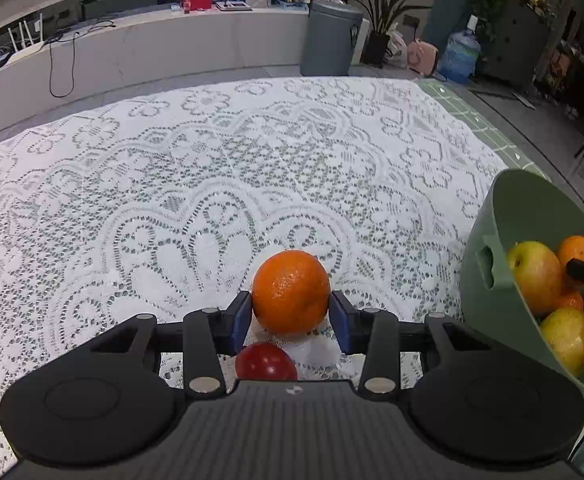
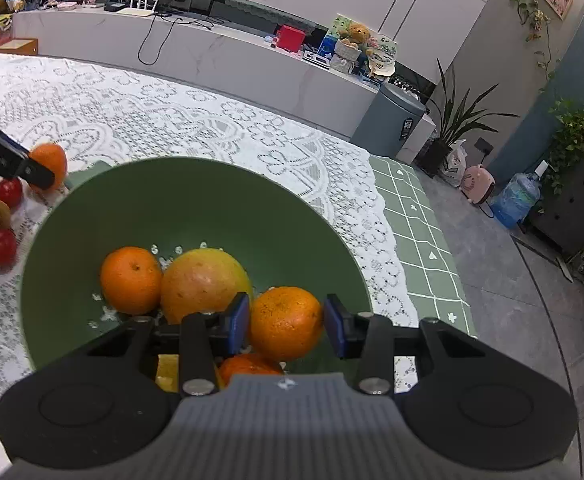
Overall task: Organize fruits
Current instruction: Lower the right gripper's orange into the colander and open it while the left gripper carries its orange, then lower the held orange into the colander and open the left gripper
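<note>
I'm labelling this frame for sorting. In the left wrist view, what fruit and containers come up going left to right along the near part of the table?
Red fruit under the left gripper → orange between its pads → green basket → yellow-red apple inside it.

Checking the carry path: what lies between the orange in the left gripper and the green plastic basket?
Only bare white lace tablecloth separates the orange from the basket, per the left wrist view.

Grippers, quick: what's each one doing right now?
Left gripper: shut on a round orange tangerine above the lace tablecloth.
Right gripper: shut on another tangerine over the green bowl.
</note>
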